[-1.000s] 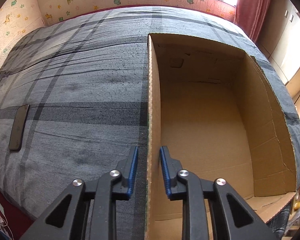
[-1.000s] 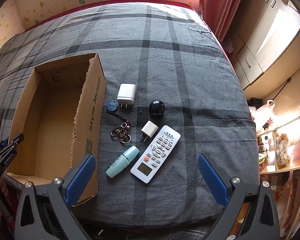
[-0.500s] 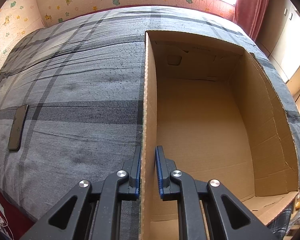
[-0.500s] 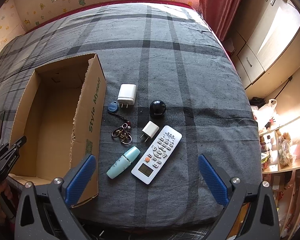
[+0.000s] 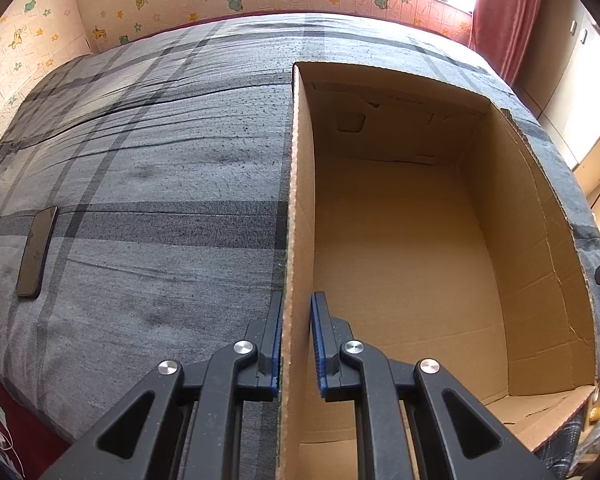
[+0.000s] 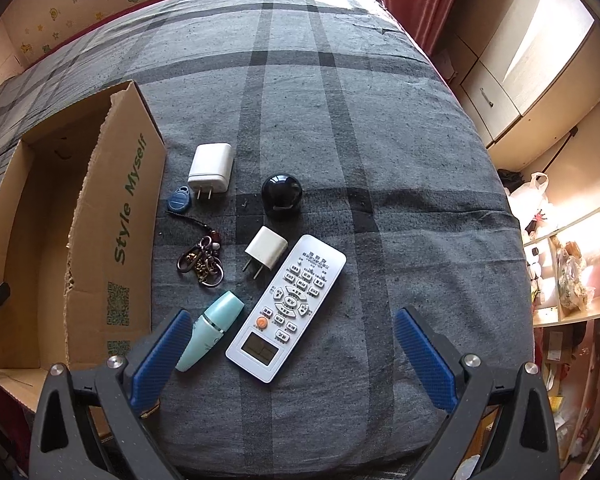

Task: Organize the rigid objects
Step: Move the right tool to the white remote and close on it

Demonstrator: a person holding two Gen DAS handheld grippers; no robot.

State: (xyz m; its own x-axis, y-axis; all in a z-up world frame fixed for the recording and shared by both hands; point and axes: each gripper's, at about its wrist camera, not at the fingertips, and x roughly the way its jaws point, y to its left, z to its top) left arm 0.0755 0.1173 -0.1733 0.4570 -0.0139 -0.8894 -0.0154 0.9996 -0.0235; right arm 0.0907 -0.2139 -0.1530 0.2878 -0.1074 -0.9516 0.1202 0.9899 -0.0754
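An empty cardboard box lies on a grey plaid bed; its printed side also shows in the right wrist view. My left gripper is shut on the box's left wall, one blue pad on each face. My right gripper hangs wide open over a white remote and a mint green tube. Farther off lie a small white plug, a key bunch with a blue fob, a large white charger and a black round object.
A dark phone lies on the bed far left of the box. Cupboards and cluttered shelves stand past the bed's right edge. A red curtain hangs at the back. The bedspread beyond the objects is bare.
My left gripper closed on the box wall and the wall shifted slightly. My right gripper dropped closer to the remote and tube, so the objects look larger.
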